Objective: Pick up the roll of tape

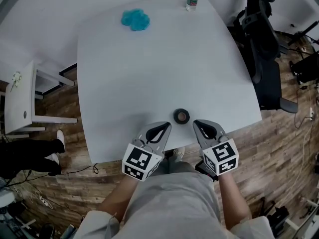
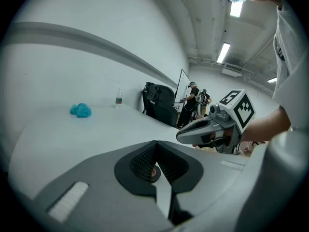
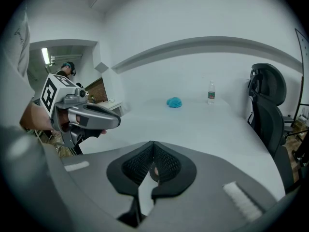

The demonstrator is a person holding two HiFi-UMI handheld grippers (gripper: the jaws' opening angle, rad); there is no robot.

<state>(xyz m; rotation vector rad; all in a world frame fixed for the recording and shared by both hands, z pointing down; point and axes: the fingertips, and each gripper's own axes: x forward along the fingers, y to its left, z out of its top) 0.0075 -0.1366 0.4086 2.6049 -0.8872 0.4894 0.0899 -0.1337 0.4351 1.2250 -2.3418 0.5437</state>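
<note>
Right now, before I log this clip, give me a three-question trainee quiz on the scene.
1. True or false: the roll of tape lies on the table, held by neither the left gripper nor the right gripper.
2. What colour is the crumpled cloth? A red, B blue, C yellow.
3. Fill in: the right gripper's jaws are ___.
Key: 1 true; 2 B; 3 shut.
</note>
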